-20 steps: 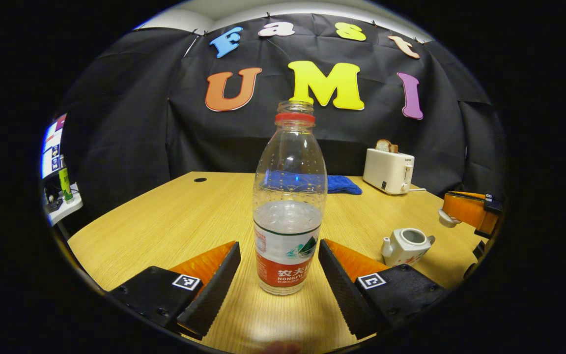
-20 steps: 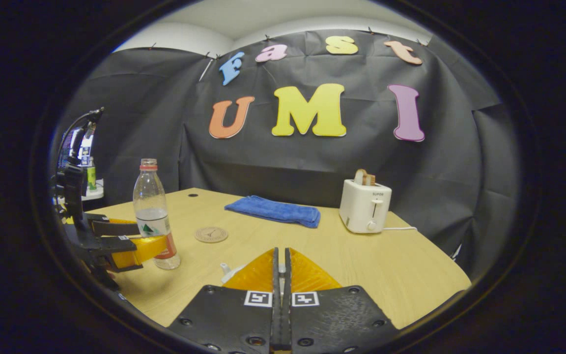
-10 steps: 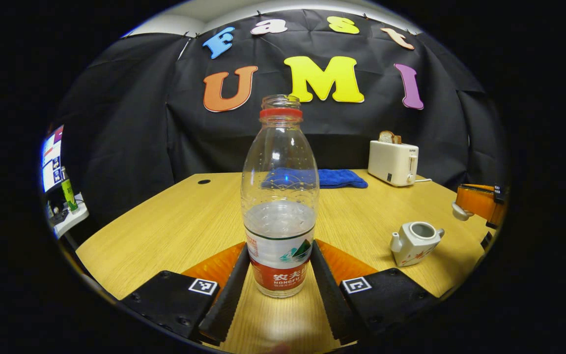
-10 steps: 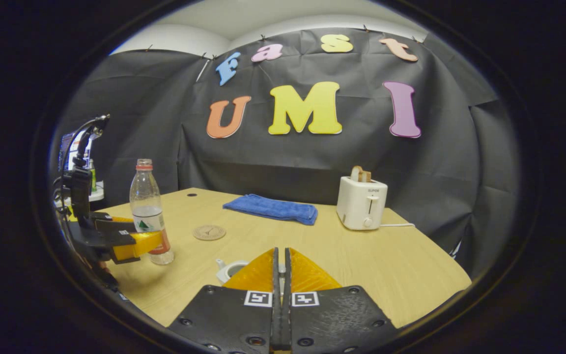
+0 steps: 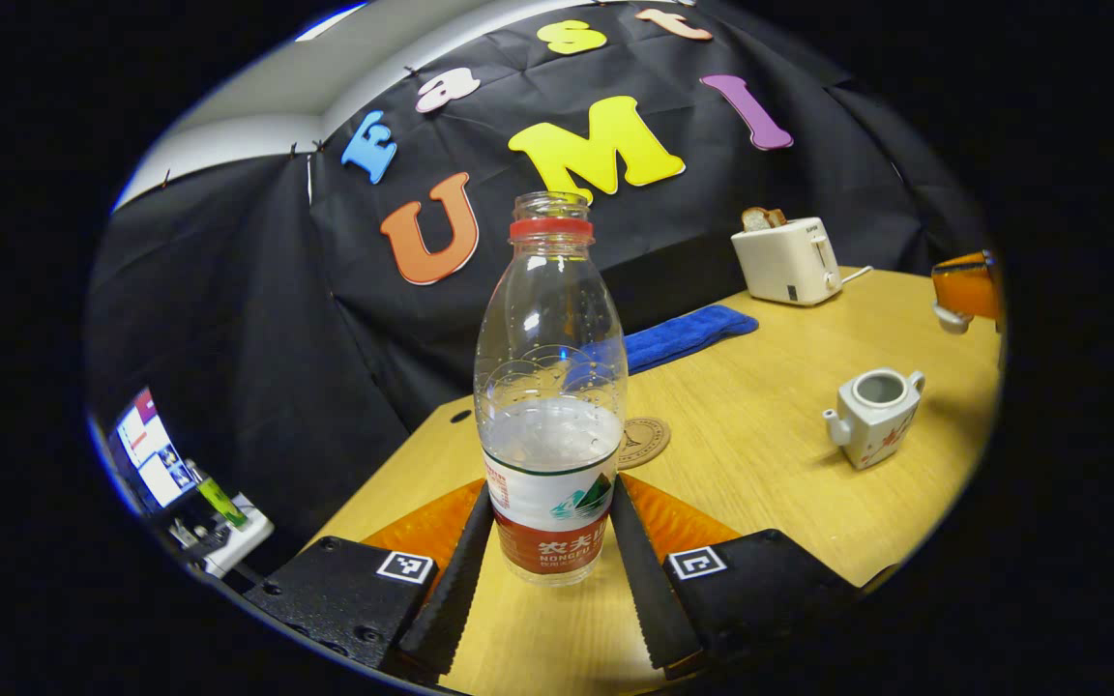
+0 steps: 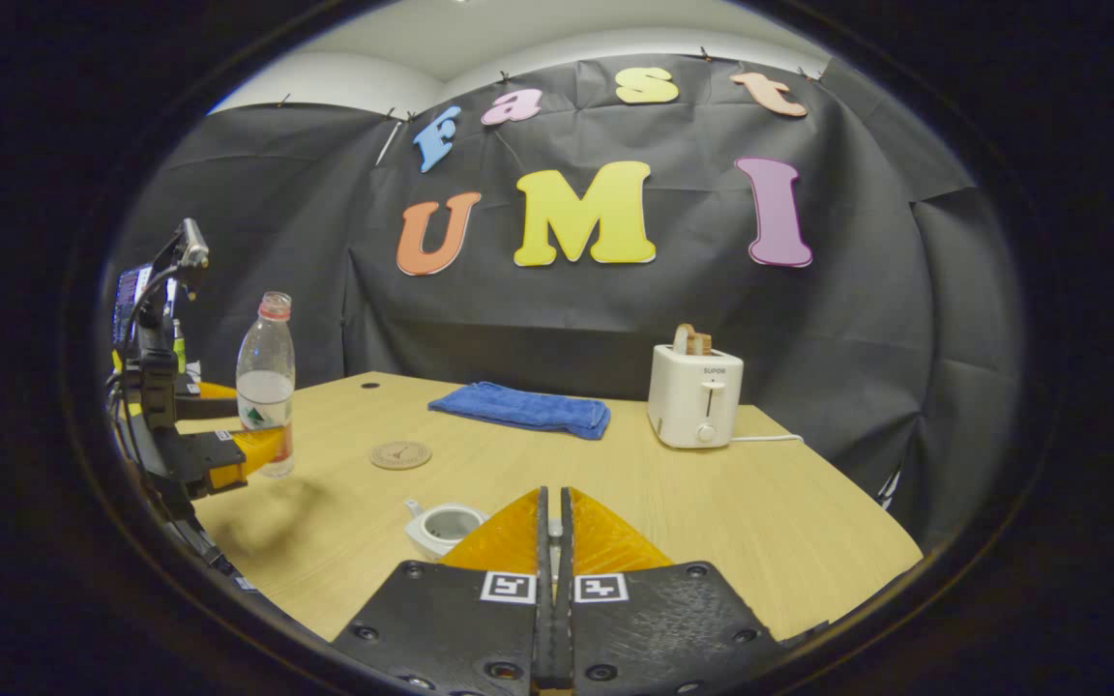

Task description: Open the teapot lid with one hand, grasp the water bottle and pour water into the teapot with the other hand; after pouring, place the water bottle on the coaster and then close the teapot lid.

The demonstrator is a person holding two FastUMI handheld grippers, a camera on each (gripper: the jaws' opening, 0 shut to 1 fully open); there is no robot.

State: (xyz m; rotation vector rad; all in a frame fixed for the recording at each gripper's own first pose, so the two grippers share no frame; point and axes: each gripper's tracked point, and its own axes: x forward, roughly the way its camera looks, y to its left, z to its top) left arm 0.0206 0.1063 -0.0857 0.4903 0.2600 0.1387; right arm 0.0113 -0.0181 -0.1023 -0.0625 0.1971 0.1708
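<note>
The water bottle [image 5: 551,406], uncapped and roughly half full, stands upright between the two fingers of the left hand-held gripper [image 5: 549,570], which pinch it at the label near its base; in the right gripper view the bottle [image 6: 265,387] appears at the far left with its base lifted clear of the table [image 6: 712,512], a shadow lying on the wood below it. Just behind the bottle in the left gripper view a round coaster [image 5: 644,442] lies flat on the table. Farther to the right sits the small white teapot [image 5: 871,404], its top open and the inside visible. The right hand-held gripper [image 6: 549,541] has its fingers pressed together; a sliver of something shows between them, but what it is cannot be told. The teapot [image 6: 443,528] sits just below and left of its fingers. Toward the back of the table lie a folded blue towel [image 6: 523,409] and a white toaster [image 6: 694,396] holding a slice of bread.
</note>
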